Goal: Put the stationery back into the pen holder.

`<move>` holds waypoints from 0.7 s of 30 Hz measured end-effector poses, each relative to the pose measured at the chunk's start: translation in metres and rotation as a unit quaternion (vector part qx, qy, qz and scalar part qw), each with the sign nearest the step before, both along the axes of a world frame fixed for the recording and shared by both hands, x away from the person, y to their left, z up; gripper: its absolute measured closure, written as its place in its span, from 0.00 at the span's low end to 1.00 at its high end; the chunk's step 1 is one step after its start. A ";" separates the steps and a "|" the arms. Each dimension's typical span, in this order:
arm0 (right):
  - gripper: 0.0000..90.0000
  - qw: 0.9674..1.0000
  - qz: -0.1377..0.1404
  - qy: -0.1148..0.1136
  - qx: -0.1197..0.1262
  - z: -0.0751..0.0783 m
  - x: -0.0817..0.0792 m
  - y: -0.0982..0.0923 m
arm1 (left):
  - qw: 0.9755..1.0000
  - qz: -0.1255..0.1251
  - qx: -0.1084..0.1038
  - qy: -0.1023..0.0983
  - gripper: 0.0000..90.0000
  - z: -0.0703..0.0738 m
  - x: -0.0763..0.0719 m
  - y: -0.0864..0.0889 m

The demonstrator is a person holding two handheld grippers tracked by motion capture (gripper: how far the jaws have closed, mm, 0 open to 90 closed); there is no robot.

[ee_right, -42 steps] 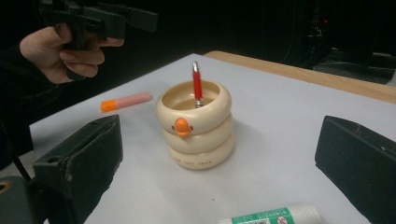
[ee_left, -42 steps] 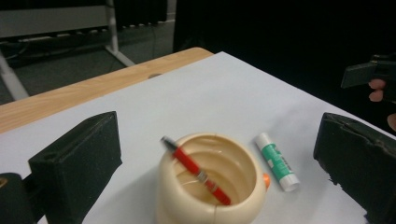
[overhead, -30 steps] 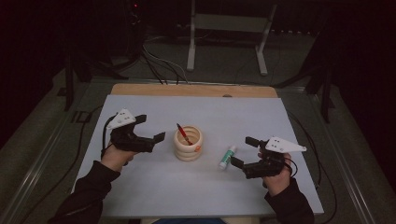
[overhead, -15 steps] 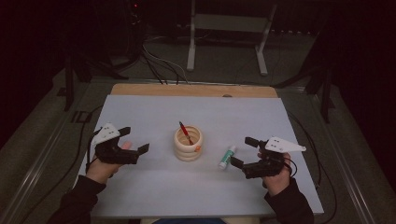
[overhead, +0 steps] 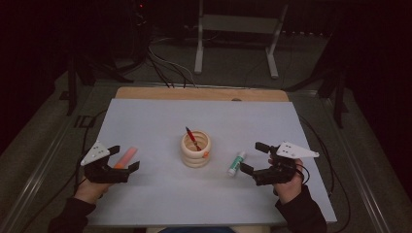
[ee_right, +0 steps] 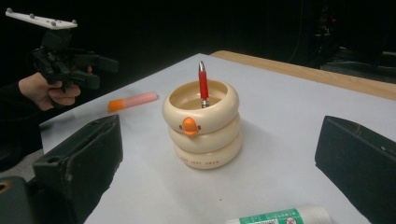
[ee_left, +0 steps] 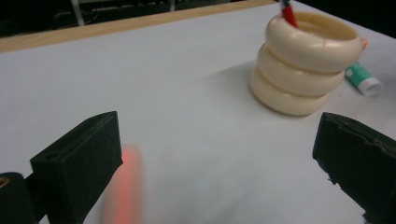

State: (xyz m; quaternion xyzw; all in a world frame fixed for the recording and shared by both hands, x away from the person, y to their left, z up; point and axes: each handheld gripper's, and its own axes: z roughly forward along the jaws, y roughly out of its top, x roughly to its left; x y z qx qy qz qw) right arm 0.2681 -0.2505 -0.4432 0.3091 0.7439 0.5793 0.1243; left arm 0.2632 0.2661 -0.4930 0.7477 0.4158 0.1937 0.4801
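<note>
The left gripper (overhead: 122, 162) is at the left side of the table (overhead: 145, 121). Its two black jaws stand wide apart and hold nothing. An orange and pink marker (overhead: 126, 157) lies flat on the table between the jaws. In the left gripper view the marker (ee_left: 127, 186) is a blurry red smear, and the left jaw hides part of it. In the right gripper view the marker (ee_right: 132, 101) looks clearer, with an orange end and a pink end. I cannot tell if the jaws touch it.

The right gripper (overhead: 252, 159) is at the right side of the table. Its jaws are wide apart too, with nothing in them. A white and green glue stick (overhead: 237, 163) lies just beside it, near the jaw tips. In the right gripper view the bottom edge cuts off the glue stick (ee_right: 280, 215), and its small print is too tiny to read.

A cream holder (overhead: 196, 148) made of three fat rings stands in the middle of the table. A red pen (overhead: 193, 138) leans inside it. The holder hides the lower part of the pen. In the left gripper view the top edge cuts the pen (ee_left: 288, 12) off.

The room around the table is very dark.
</note>
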 end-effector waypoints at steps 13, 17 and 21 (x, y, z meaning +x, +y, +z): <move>0.01 1.000 0.000 0.000 0.003 0.001 0.000 -0.001 | 0.998 0.039 0.044 0.038 0.07 -0.028 -0.002 0.029; 0.01 1.000 0.000 0.000 0.003 0.001 0.000 -0.001 | 0.996 0.044 0.058 0.046 0.14 -0.032 -0.003 0.031; 0.01 1.000 -0.001 0.000 0.004 0.001 0.000 -0.001 | 0.995 0.044 0.071 0.059 0.18 -0.038 -0.004 0.033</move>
